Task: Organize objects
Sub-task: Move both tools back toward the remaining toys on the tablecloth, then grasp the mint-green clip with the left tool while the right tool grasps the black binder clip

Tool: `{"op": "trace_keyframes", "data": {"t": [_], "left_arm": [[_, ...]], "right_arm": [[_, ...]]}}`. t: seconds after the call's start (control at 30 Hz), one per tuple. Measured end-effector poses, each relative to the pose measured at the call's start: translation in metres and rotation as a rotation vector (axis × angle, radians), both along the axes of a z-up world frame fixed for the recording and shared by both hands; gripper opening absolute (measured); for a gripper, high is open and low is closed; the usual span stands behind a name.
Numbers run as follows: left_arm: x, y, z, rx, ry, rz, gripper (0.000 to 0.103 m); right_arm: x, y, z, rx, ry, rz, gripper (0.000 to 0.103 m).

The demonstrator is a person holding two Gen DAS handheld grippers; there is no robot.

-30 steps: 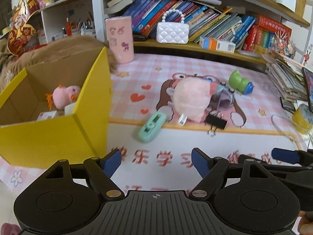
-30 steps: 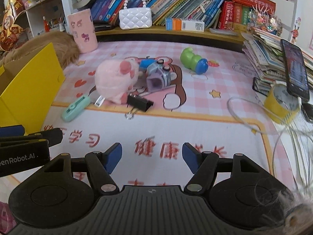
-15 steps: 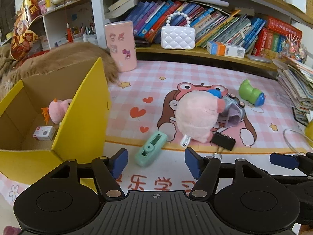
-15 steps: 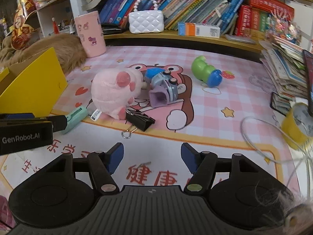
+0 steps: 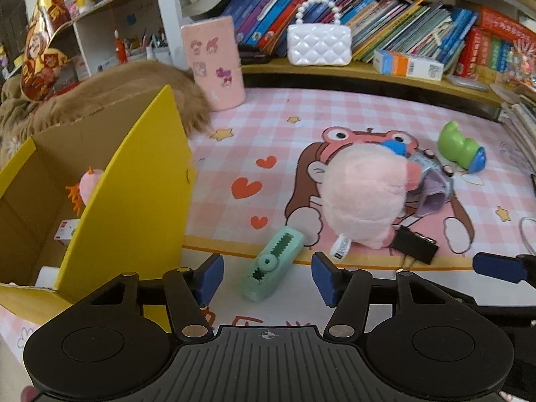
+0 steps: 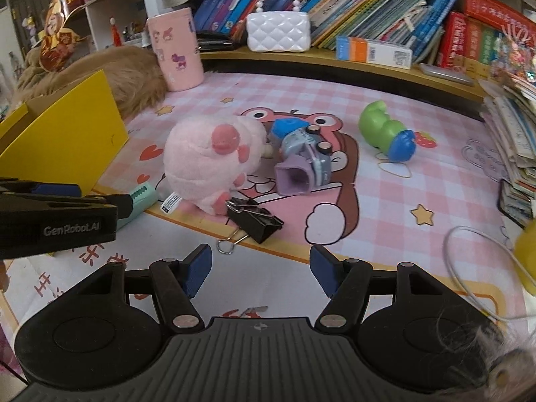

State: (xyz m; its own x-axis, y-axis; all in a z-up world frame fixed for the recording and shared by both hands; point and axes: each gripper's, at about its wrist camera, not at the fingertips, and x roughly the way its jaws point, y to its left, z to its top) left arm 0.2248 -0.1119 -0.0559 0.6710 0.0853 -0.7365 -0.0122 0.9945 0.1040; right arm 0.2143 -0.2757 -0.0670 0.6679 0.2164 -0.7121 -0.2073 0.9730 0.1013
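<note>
Fluffy cloth pink plush (image 5: 363, 197), glossy plastic white purse (image 5: 319, 47), matt yellow cardboard box (image 5: 134, 207).

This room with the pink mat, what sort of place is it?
Probably a child's room or play corner at home: shelves crammed with picture books, a cartoon play mat, and a pink plush toy lying about.

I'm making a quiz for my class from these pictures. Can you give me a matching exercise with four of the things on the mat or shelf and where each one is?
Things:
1. mint green clip
2. black binder clip
3. white quilted purse
4. green and blue toy

Places:
A. on the bookshelf ledge, before the books
B. lying alone right of the grey toy car
C. against the pink plush, near its feet
D. between the left gripper fingers' line, near the yellow box

Pairs: 1-D, 2-C, 3-A, 4-B
</note>
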Motion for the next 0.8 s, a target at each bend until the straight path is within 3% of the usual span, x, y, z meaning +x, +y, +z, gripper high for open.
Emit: {"op": "trace_keyframes", "data": {"t": [0.23,0.47,0.53,0.6,0.67,0.8], "left_arm": [[0.019,-0.007,-0.015,0.032,0.052,-0.012,0.056],[0.027,-0.002,-0.024,-0.011,0.087,0.017,0.046],[0.028,-0.001,-0.024,-0.036,0.091,0.011,0.038],[0.030,-0.001,-0.023,-0.066,0.099,0.001,0.023],[0.030,-0.004,-0.023,-0.075,0.101,-0.008,0.023],[0.021,-0.006,-0.013,-0.110,0.072,-0.027,0.023]], "right_arm": [[0.013,0.005,-0.006,-0.006,-0.008,0.040,0.063],[0.031,0.011,-0.014,-0.066,-0.058,0.113,0.060],[0.035,0.012,-0.015,-0.097,-0.086,0.146,0.055],[0.039,0.013,-0.018,-0.116,-0.090,0.176,0.034],[0.043,0.011,-0.019,-0.106,-0.085,0.189,0.028],[0.041,0.005,-0.013,-0.079,-0.089,0.149,0.027]]}}
